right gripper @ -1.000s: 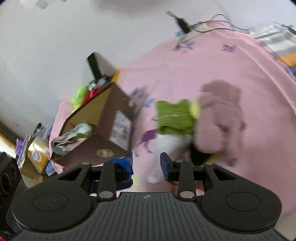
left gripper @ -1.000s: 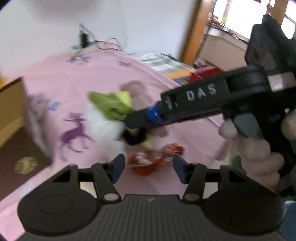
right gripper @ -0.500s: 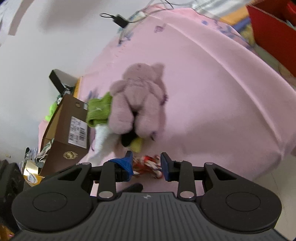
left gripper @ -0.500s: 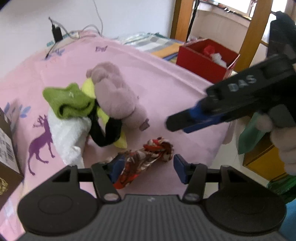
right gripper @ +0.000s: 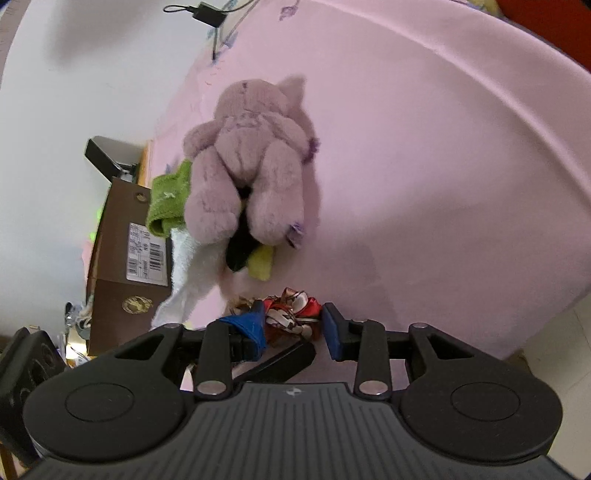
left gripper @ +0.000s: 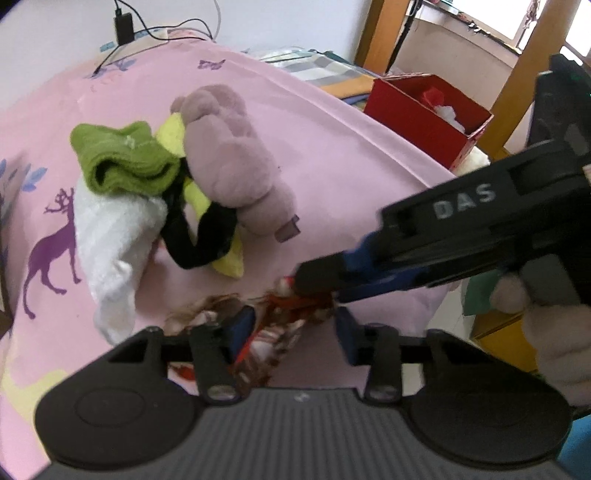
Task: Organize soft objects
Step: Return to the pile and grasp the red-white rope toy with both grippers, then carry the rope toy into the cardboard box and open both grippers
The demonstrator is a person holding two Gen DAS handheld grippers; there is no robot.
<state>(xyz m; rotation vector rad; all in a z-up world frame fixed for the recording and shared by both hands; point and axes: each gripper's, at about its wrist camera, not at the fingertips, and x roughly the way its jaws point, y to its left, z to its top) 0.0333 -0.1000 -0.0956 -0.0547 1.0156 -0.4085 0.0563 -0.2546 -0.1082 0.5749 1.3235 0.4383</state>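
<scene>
A red patterned scarf (left gripper: 284, 325) lies bunched on the pink bedspread (left gripper: 332, 155) near its front edge. My left gripper (left gripper: 291, 330) is open with the scarf between its fingers. My right gripper (right gripper: 293, 325) is open around the same scarf (right gripper: 291, 314); its tips show from the right in the left wrist view (left gripper: 314, 280). Behind lies a pile: a mauve plush bear (left gripper: 232, 162), a green knit cloth (left gripper: 122, 162), a white towel (left gripper: 110, 236) and a black and yellow piece (left gripper: 207, 236). The bear also shows in the right wrist view (right gripper: 251, 162).
A brown cardboard box (right gripper: 129, 258) stands at the bed's left side. A red box (left gripper: 424, 114) with soft items stands on the floor at the far right, by a wooden post (left gripper: 532, 66). A charger and cable (left gripper: 125, 26) hang on the wall.
My right gripper has moved down and forward to the scarf, and its tips now reach it. My left gripper has moved closer, with the scarf now between its fingers.
</scene>
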